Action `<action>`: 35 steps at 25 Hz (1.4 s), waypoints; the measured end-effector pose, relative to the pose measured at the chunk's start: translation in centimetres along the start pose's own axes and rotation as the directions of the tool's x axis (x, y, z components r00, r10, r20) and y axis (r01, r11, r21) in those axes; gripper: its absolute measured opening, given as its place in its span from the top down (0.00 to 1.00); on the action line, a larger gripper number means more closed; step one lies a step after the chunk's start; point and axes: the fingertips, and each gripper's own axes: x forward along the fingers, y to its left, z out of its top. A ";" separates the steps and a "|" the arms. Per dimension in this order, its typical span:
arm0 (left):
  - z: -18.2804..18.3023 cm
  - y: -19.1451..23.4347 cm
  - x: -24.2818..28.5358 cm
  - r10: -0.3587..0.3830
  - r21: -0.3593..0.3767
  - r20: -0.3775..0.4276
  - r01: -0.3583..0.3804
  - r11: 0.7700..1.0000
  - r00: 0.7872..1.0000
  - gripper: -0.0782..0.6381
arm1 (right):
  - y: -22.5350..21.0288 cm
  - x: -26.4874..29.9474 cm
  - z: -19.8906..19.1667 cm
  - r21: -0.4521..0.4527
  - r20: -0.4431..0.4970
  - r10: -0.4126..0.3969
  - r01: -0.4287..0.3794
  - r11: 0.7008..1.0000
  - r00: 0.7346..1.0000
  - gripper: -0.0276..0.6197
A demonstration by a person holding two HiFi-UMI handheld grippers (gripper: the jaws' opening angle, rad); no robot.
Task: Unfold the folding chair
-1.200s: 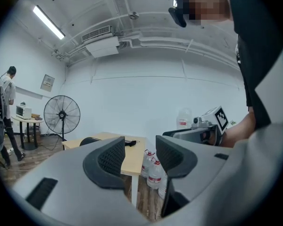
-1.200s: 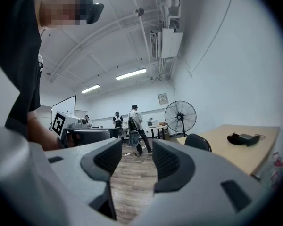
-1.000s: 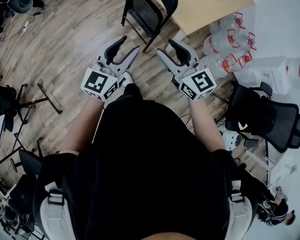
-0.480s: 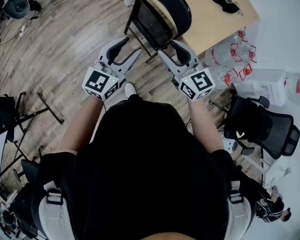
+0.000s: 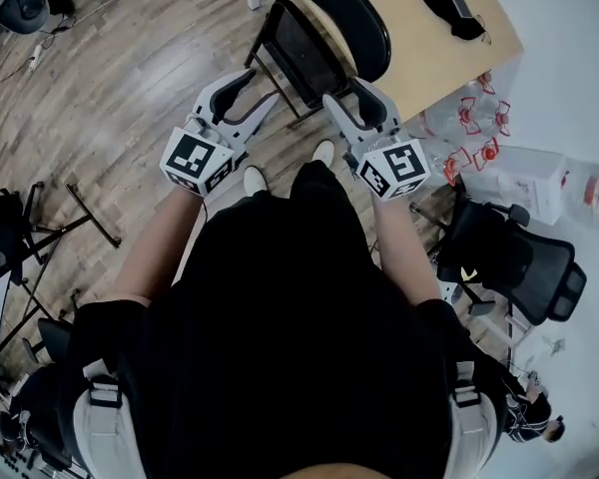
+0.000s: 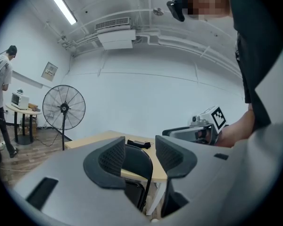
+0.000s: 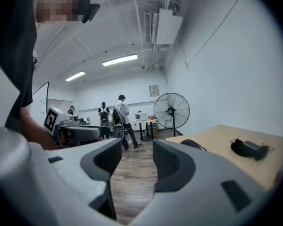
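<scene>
A black folding chair [image 5: 314,38] stands folded, leaning against the edge of a wooden table [image 5: 419,38]. In the left gripper view its rounded backrest [image 6: 137,166] shows just beyond the pads. My left gripper [image 5: 258,88] hovers at the chair's near left side, its jaws a little apart with nothing between them. My right gripper [image 5: 344,93] is at the chair's near right side, also open and empty. Neither touches the chair. In the right gripper view the chair's top edge [image 7: 194,146] peeks out beside the right pad. The person's feet show just behind the grippers.
A black pouch [image 5: 449,3] lies on the table. Large water bottles [image 5: 469,118] and a black office chair [image 5: 519,262] crowd the right. Black stands [image 5: 40,228] sit on the wooden floor at left. A pedestal fan [image 6: 63,108] and people [image 7: 120,117] are farther off.
Both grippers have moved forward together and now sit close on either side of the folded chair, which appears nearer in the head view. The jaws stay empty.
</scene>
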 end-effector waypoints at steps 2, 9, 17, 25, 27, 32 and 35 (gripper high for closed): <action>-0.2 0.7 1.4 0.009 -0.006 -0.009 -0.009 1.000 1.000 0.62 | -2.5 0.6 0.3 0.009 0.010 -0.031 0.031 0.999 0.999 0.64; 0.3 2.5 8.0 0.069 0.002 -0.017 -0.068 0.998 0.997 0.62 | -11.7 3.4 0.9 -0.019 -0.030 -0.022 0.021 1.000 0.999 0.64; 0.8 3.3 16.6 0.154 0.019 -0.016 -0.154 0.988 0.988 0.62 | -20.6 7.5 -0.6 -0.059 -0.175 0.054 -0.065 0.996 0.983 0.64; 0.2 5.0 22.5 0.256 0.020 -0.032 -0.255 0.967 0.966 0.62 | -27.2 11.9 -3.8 -0.039 -0.337 0.097 -0.117 0.992 0.936 0.64; 0.0 5.3 23.5 0.279 0.019 -0.046 -0.279 0.960 0.959 0.62 | -28.5 13.0 -4.9 -0.032 -0.397 0.107 -0.130 0.991 0.912 0.64; 0.1 6.3 25.3 0.332 0.024 -0.043 -0.331 0.943 0.942 0.63 | -30.2 15.6 -7.7 -0.015 -0.532 0.139 -0.173 0.985 0.835 0.64; -0.2 6.6 26.2 0.349 0.026 -0.053 -0.348 0.937 0.935 0.63 | -31.2 16.8 -9.2 -0.009 -0.597 0.132 -0.172 0.985 0.791 0.64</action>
